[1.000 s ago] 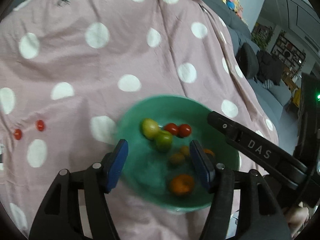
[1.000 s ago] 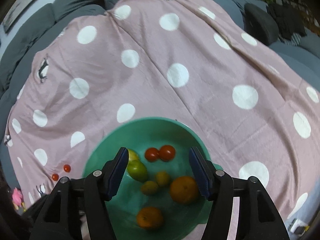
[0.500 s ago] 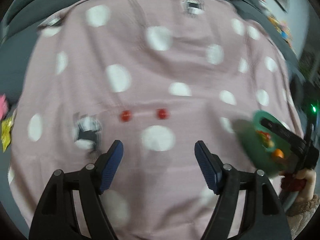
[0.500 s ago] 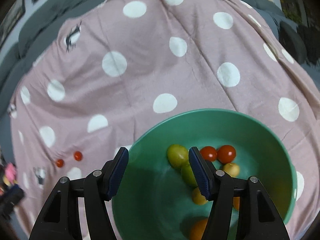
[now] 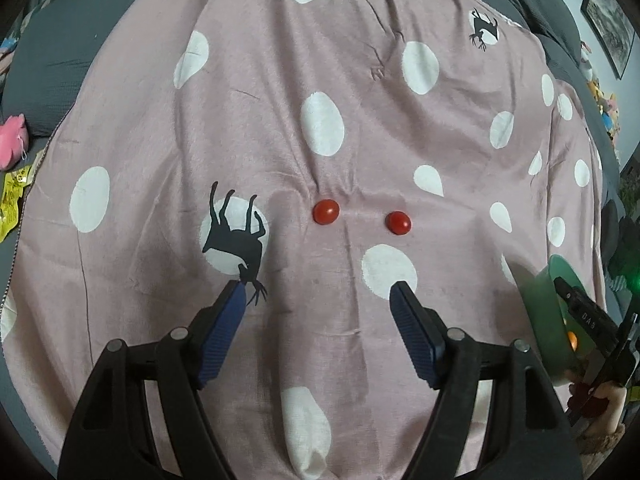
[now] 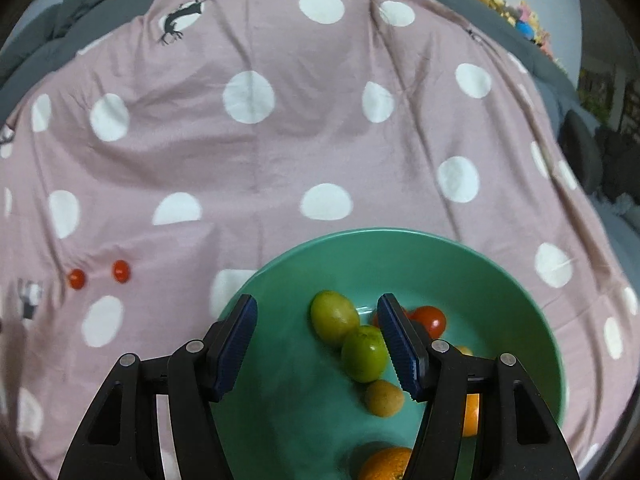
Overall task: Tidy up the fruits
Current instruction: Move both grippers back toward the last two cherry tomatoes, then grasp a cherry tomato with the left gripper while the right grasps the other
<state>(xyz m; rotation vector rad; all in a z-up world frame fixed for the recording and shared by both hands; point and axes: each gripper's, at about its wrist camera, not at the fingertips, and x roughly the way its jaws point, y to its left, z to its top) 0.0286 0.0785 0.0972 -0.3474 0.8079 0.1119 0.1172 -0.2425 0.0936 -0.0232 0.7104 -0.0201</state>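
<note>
Two red cherry tomatoes lie on the pink dotted blanket: one (image 5: pixel 325 211) on the left, one (image 5: pixel 398 223) on the right. My left gripper (image 5: pixel 320 294) is open and empty, just short of them. They also show far left in the right wrist view (image 6: pixel 121 271). My right gripper (image 6: pixel 316 308) is open and empty over the green bowl (image 6: pixel 500 256), which holds green fruits (image 6: pixel 334 316), red tomatoes (image 6: pixel 430 319), a small yellow fruit (image 6: pixel 383 398) and oranges (image 6: pixel 384 465). The bowl (image 5: pixel 544 300) sits at the right edge of the left wrist view, beside the right gripper.
The pink blanket (image 5: pixel 280 100) covers a grey sofa (image 5: pixel 52 52). A pink plush toy (image 5: pixel 12 140) and a yellow packet (image 5: pixel 10 196) lie at the left edge. Dark cushions (image 6: pixel 580 148) lie to the right.
My left gripper has swung left from over the bowl to the two loose tomatoes and closed in on them. The right gripper has shifted left over the bowl.
</note>
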